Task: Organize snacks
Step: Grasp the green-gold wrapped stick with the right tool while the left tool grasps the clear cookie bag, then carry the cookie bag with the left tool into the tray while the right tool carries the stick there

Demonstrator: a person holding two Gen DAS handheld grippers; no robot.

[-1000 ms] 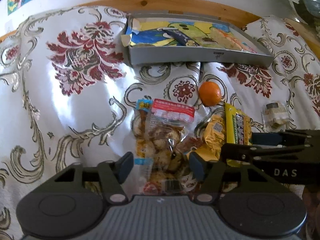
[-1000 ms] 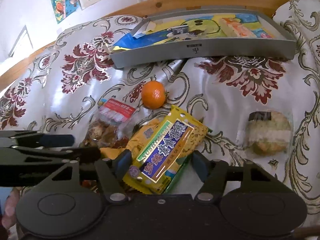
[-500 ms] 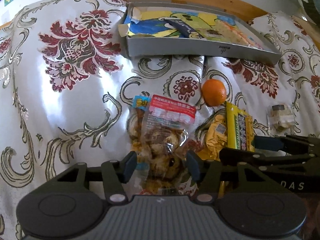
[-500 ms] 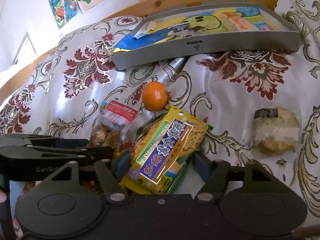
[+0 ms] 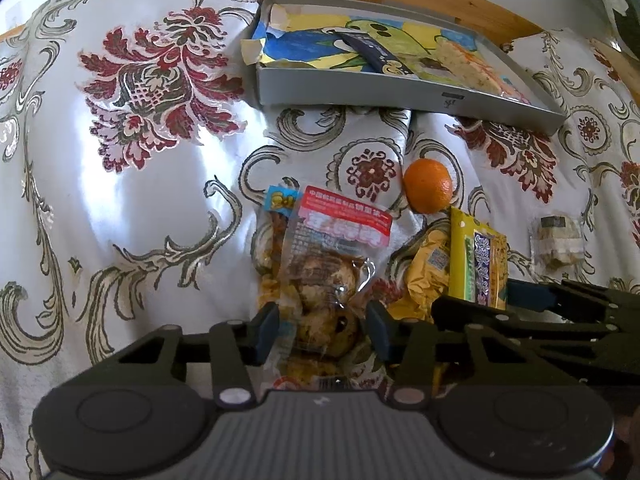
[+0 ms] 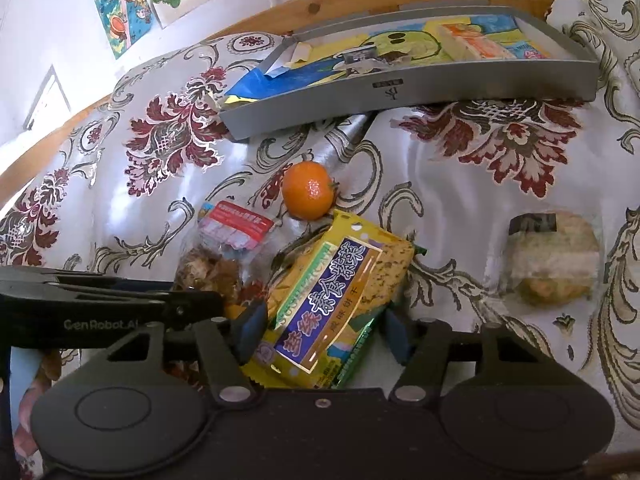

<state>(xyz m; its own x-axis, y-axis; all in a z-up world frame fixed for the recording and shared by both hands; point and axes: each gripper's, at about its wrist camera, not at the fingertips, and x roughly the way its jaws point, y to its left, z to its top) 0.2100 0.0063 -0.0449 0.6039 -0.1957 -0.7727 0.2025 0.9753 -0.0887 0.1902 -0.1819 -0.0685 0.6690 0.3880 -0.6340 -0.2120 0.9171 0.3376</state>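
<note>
A clear bag of brown pastries [image 5: 324, 276] with a red label lies on the patterned cloth. My left gripper [image 5: 322, 328] is shut on its near end, both pads pressing its sides. A yellow biscuit packet [image 6: 332, 292] with a blue label lies to its right, and my right gripper [image 6: 324, 332] stands open around its near end. An orange [image 6: 308, 190] sits just beyond both. The grey tray [image 6: 440, 88] at the back holds a colourful lining and a few packets.
A wrapped round cake [image 6: 554, 258] lies alone to the right. A small yellow wrapper [image 5: 424, 276] is wedged between the bag and the biscuit packet. The two grippers sit side by side, close together. Open cloth [image 5: 140, 220] spreads to the left; a wooden rail runs behind the tray.
My left gripper's fingers have drawn together onto the pastry bag and the view has moved slightly forward. The right gripper's opening is unchanged around the yellow packet.
</note>
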